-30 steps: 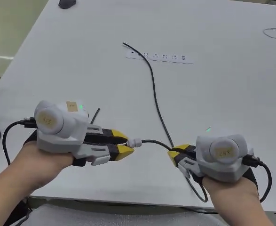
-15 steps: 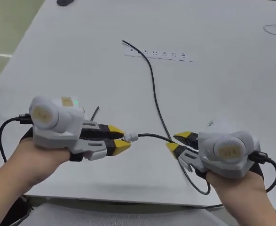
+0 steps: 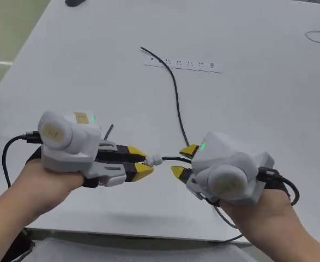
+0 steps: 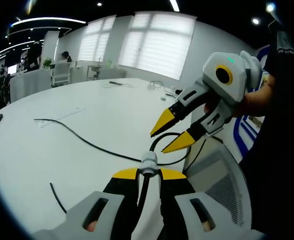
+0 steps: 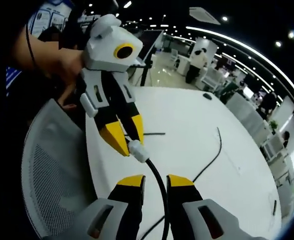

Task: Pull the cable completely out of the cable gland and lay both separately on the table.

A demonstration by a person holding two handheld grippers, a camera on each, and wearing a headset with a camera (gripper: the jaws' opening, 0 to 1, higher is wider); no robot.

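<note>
Two grippers meet tip to tip above the near edge of the white surface. The left gripper is clamped on the white gland, which sticks out past its yellow tips, held off the surface. The black cable is threaded through the gland. It leaves toward the right gripper and passes between that gripper's spread jaws without being pinched. From there it runs away across the surface to end beside a white strip. A short black piece lies on the surface just beyond the left gripper.
</note>
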